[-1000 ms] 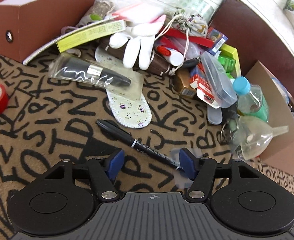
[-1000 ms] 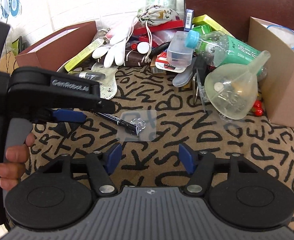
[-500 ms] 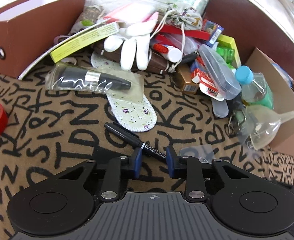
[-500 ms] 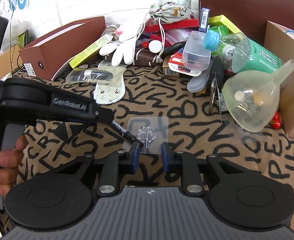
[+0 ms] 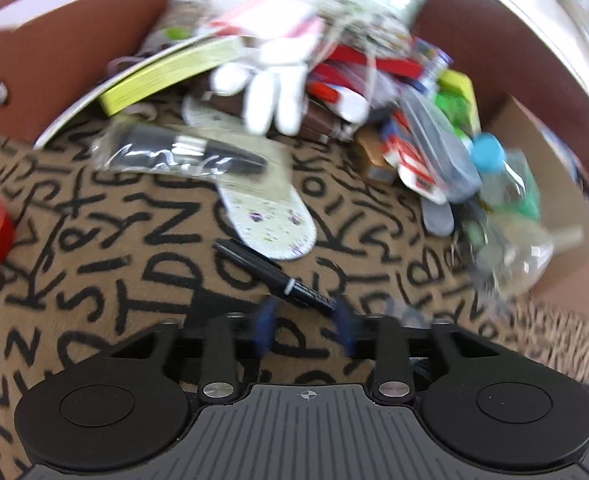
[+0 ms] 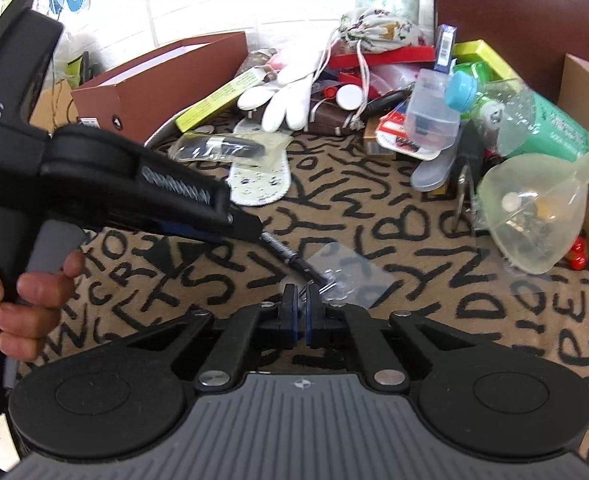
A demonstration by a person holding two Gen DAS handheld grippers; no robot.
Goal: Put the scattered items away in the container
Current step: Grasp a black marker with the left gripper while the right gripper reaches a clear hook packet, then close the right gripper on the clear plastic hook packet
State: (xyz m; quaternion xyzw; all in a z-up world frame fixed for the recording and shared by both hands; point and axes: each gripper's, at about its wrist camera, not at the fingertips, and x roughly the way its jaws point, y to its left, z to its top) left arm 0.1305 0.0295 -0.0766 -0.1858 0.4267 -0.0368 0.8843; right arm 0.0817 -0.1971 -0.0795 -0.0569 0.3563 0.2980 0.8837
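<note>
Pinching hard now — the right gripper [image 6: 299,300] has its blue pads pressed together on the small metal hook of the clear adhesive hook sheet [image 6: 352,276], which lies flat on the letter-print counter [image 6: 434,264] just ahead and to the right of the tips. Over on the left, the person's hand [image 6: 22,300] wraps the grey handle from below, the left gripper [image 5: 304,320] angled low and forward across the counter. Its blue fingers look spread in a blurred left-wrist view, with the black pen [image 5: 274,276] lying diagonally between and just ahead of them; whether a pad touches the pen's near end cannot be told. From the right wrist, that pen's tip pokes out beyond the left gripper's nose, near the hook sheet. Further ahead sits the clutter — white glove [image 6: 290,96], clear funnel [image 6: 534,208] off to the right, green bottle [image 6: 534,120] behind it. Far left ahead stands the brown box [image 6: 166,80], open-topped.
</note>
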